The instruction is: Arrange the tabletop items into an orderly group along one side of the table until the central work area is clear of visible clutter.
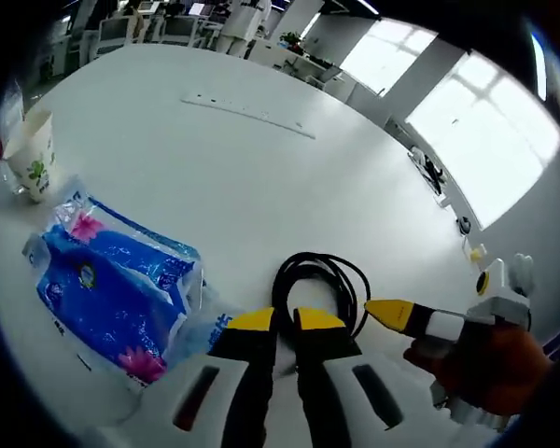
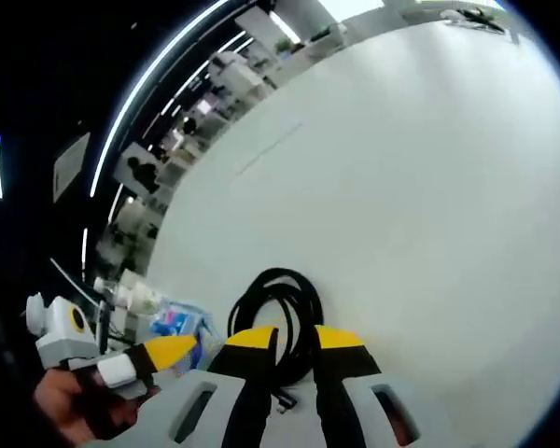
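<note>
White tabletop (image 1: pixel 261 177), 1 black coiled cable (image 1: pixel 319 280) lying near its edge. Left gripper (image 1: pixel 285 322): fingers nearly closed at the coil's near loop, a narrow gap between the yellow tips; whether they pinched the cable could not be told. Right gripper (image 2: pixel 296 341): fingers slightly apart over the coil, lower cable hidden behind them, grasp unclear. 1 blue tissue pack (image 1: pixel 112 289) lay just left of the cable; 1 paper cup (image 1: pixel 33 149) stood beyond it, partly cut off at the view's margin.

Coiled black cable (image 1: pixel 319 282) beside blue tissue pack (image 1: pixel 112 291), paper cup (image 1: pixel 30 154) beyond.
</note>
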`<state>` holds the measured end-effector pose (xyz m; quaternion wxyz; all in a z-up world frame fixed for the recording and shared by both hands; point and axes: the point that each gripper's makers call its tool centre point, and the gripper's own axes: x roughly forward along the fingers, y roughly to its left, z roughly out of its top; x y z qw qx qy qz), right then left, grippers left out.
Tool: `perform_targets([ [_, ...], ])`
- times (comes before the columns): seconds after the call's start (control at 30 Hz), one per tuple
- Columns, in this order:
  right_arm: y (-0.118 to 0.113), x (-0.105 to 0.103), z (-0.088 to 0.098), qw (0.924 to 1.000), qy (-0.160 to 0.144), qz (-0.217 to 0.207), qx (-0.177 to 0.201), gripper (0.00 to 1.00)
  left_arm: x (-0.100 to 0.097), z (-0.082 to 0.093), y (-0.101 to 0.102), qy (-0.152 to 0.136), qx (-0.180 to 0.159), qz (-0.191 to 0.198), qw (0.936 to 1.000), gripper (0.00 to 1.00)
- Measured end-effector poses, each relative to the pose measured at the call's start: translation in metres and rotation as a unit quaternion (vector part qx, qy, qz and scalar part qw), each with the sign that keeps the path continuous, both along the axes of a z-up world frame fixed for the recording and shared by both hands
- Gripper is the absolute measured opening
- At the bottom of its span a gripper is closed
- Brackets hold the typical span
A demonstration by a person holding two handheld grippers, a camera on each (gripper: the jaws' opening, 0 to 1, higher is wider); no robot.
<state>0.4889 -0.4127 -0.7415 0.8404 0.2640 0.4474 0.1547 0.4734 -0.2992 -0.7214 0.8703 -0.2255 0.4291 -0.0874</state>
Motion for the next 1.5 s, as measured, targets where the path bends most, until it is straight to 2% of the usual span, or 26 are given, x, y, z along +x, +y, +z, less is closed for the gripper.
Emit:
perform_targets([
  [0.27,-0.001,-0.012,0.001,0.9997,-0.004,-0.002,-0.024,0.12,-0.012,0.003,0.014,-0.007,0.01,0.002,0.9999,0.03],
  [0.67,0.005,-0.025,0.006,0.9997,-0.004,-0.004,-0.023,0.11,-0.021,0.009,0.034,-0.014,0.007,0.015,0.9998,0.03],
  [0.93,0.021,-0.036,0.008,0.9998,-0.003,0.003,-0.022,0.11,-0.03,0.009,0.045,-0.017,0.007,0.022,0.9996,0.03],
  [1.2,0.034,-0.047,0.01,0.9999,-0.005,0.002,-0.011,0.11,-0.037,0.01,0.057,-0.018,0.01,0.026,0.9995,0.03],
  [1.33,0.043,-0.051,0.013,0.9999,-0.008,0.007,0.011,0.1,-0.041,0.01,0.061,-0.025,0.015,0.017,0.9994,0.03],
  [1.4,0.046,-0.054,0.015,0.9998,-0.013,0.014,0.01,0.1,-0.046,0.009,0.063,-0.028,0.021,0.006,0.9994,0.03],
  [1.5,0.049,-0.058,0.017,0.9996,-0.016,0.022,0.01,0.1,-0.054,0.005,0.071,-0.023,0.023,0.009,0.9994,0.03],
])
